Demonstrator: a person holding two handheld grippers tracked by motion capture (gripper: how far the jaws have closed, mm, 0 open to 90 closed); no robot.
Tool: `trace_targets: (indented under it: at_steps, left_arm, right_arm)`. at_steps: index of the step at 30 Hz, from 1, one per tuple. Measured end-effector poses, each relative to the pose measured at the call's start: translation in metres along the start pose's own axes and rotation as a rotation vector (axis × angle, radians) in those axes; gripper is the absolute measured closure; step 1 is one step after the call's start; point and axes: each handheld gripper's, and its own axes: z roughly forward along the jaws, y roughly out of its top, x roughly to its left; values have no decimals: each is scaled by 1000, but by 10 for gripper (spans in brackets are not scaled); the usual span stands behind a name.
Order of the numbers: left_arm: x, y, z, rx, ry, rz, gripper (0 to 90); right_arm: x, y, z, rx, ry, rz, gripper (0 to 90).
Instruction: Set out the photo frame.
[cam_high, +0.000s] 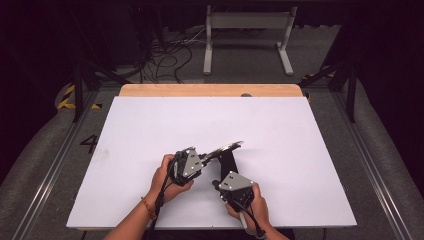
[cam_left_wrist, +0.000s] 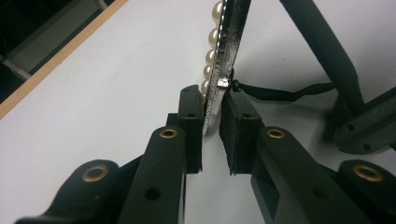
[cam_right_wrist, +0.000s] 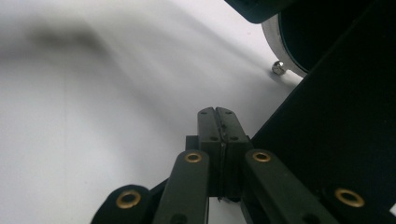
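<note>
High view looks down over the table (cam_high: 150, 115); tool views sit close above it.

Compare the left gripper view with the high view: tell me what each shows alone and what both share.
Left gripper view alone: a row of pearls along the silver-edged frame, pinched edge-on between the left gripper's fingers, and a black cord.
High view alone: both hands, the right gripper, the wooden table edge, cables on the floor.
Both share: the frame, its black stand, the white tabletop.

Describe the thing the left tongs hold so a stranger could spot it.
On the white table, look just beyond the person's hands. The left tongs clamp the edge of a flat silvery frame, tilted off the surface; a row of pearl-like beads along its rim marks it out.
</note>
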Motion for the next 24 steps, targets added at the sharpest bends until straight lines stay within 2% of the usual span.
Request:
trace_targets:
  at_steps: [5,9,13,16,19,24]
  left_arm:
    - [-2,1,1,-13,-10,-1,788]
    - [-5,3,3,-22,-13,8,735]
    - [-7,4,7,-28,-9,-4,668]
    - [-8,5,11,-33,-17,2,579]
    - [-8,5,13,-43,-26,-11,574]
    - [-7,4,16,-30,-28,-23,572]
  right_arm:
    - [-7,-4,-3,-5,13,27,900]
    - [-11,-6,-7,3,8,21,900]
    - [-17,-9,-11,6,11,38,899]
    - [-20,-10,-13,8,4,33,892]
    - [-23,-12,-14,7,1,43,886]
    - [-28,-14,-17,8,-4,50,875]
